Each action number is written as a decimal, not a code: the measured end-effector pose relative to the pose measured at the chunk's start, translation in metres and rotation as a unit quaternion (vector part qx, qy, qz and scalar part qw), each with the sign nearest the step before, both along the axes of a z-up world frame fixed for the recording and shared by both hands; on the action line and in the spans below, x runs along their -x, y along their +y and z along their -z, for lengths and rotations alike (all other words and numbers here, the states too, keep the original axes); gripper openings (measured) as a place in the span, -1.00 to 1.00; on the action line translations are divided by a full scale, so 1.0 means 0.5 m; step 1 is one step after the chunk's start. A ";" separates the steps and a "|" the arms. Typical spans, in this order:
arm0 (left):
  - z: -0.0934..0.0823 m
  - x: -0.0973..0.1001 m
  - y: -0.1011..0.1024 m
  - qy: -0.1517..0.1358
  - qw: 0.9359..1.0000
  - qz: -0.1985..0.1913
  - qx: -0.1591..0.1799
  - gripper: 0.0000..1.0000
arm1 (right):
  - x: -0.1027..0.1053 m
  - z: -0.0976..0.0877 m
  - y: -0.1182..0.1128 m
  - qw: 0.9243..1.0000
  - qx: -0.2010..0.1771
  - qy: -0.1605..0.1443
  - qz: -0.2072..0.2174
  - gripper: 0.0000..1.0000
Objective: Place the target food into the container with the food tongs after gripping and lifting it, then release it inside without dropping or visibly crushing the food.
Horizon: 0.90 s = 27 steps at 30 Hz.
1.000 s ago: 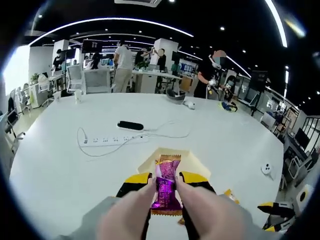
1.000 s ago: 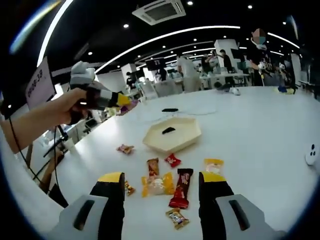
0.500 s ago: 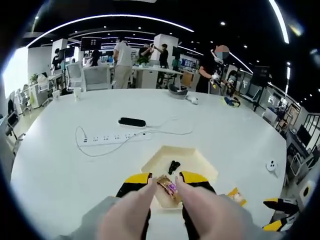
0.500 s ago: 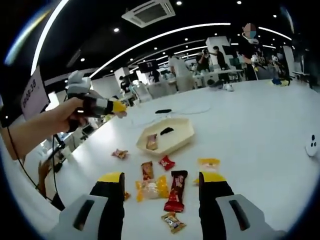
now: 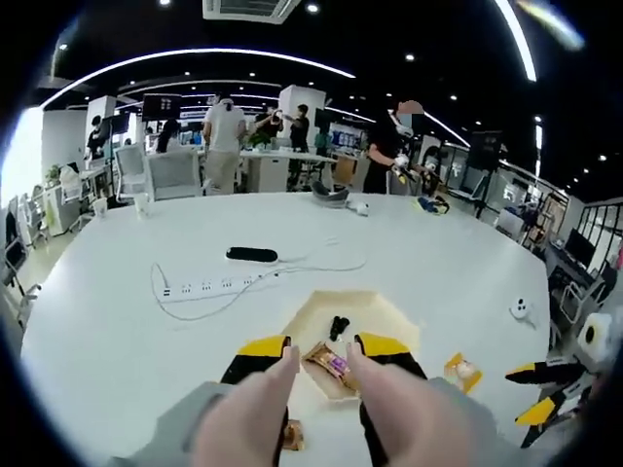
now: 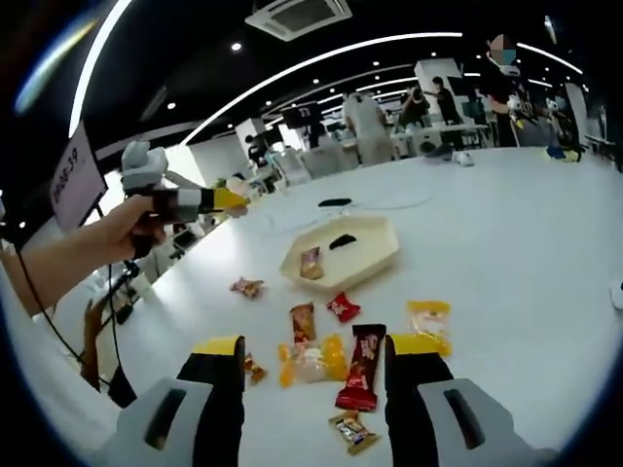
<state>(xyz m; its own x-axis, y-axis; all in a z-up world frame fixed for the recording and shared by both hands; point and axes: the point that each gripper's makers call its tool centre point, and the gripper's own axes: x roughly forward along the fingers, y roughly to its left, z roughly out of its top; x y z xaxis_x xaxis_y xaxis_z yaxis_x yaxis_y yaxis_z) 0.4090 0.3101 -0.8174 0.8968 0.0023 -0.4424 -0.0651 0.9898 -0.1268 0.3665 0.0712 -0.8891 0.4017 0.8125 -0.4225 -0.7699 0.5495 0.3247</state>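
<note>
In the left gripper view our left claw (image 5: 319,358) stands spread with nothing between its tips, poised above the near edge of the tray (image 5: 389,313). The purple-and-orange candy (image 5: 329,365) lies inside that tray at its 6 o'clock side, showing in the gap between the tips, apart from both. A small dark piece (image 5: 337,325) sits nearer the tray's middle. On the white worktop (image 5: 127,331), a power strip (image 5: 209,286) with its cable lies at 10 o'clock from the tray and a black remote (image 5: 251,255) beyond it. A yellow sweet (image 5: 461,370) rests at 4 o'clock just outside the tray, and another wrapped sweet (image 5: 292,435) peeks out beneath the left tip.

In the right gripper view our right claw (image 6: 316,362) is also spread and empty, held low over a cluster of sweets — a red bar (image 6: 363,353), a yellow-orange pack (image 6: 310,360), a brown wrapper (image 6: 302,320), a small red square (image 6: 342,306), a pale yellow pack (image 6: 429,324) and a little one (image 6: 351,432) at 6 o'clock. The tray lies beyond them at 12 o'clock, with the candy near its left wall. The person's hand (image 6: 125,229) holds the left gripper up at 10 o'clock, well clear of the worktop.
</note>
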 end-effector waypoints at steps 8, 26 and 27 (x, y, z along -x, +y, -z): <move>0.011 0.058 0.026 -0.004 1.000 0.029 0.007 -0.48 | 0.005 -0.014 0.016 1.000 -0.004 -0.008 -0.005 0.14; 0.061 0.154 0.003 0.018 0.977 0.202 -0.072 -0.48 | 0.024 -0.031 0.007 1.000 -0.006 -0.004 0.015 0.10; 0.063 0.156 0.006 0.020 0.976 0.203 -0.071 -0.48 | 0.025 -0.030 0.008 1.000 -0.006 -0.003 0.015 0.10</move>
